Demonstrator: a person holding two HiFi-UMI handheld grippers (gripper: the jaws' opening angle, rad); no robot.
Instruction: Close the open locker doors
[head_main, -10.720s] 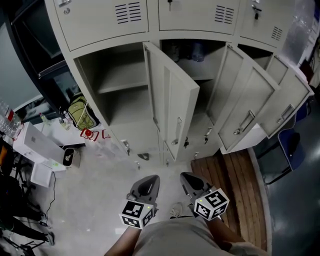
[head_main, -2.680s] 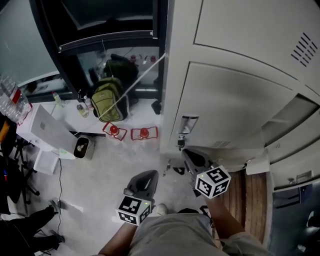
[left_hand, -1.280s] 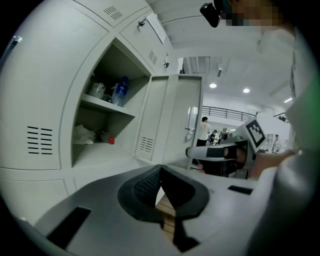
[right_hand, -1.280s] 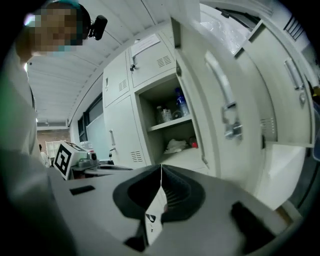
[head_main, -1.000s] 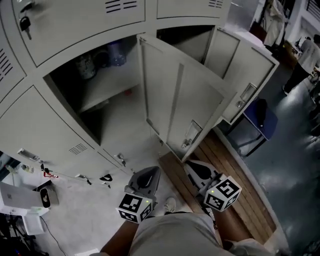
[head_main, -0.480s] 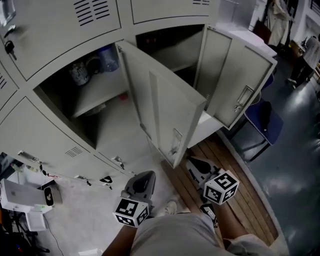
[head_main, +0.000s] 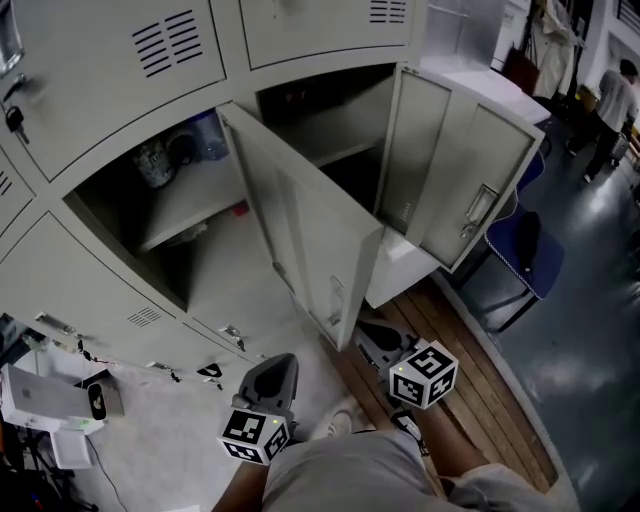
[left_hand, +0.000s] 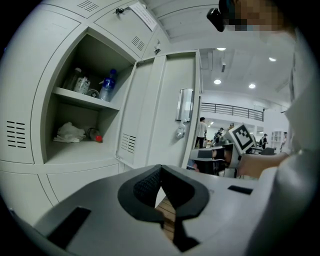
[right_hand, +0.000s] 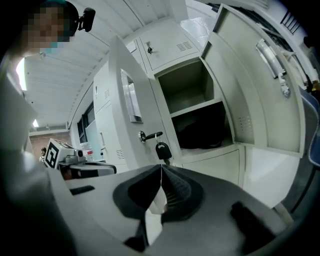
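— Left claw (left_hand: 160, 172) first: apart or together?
— Together, pads meeting, nothing between them. It hangs low over the pale floor (head_main: 170, 420), pointed toward the lockers.
— And the right claw (right_hand: 161, 171)?
— Closed too, with nothing in it. From the head view it sits just under the lower corner of the middle locker door (head_main: 310, 240). Whether it touches the door, I cannot tell.
— So that door is open?
— Swung well out from its compartment. Its handle (left_hand: 184, 104) faces the left claw's camera, and a key (right_hand: 162, 150) hangs from the lock near the door's free edge (black head, right above the tips in the right gripper view).
— The other door?
— The right locker door (head_main: 455, 175) is open as well, standing out beside a wooden platform (head_main: 480, 390), with a blue chair (head_main: 525, 245) just past it.
— Anything inside?
— In the middle compartment, bottles (left_hand: 106, 85) stand on the shelf, and a crumpled white cloth (left_hand: 70, 132) lies below it beside something small with a red end. The lower-left locker door (head_main: 95, 265) is shut.
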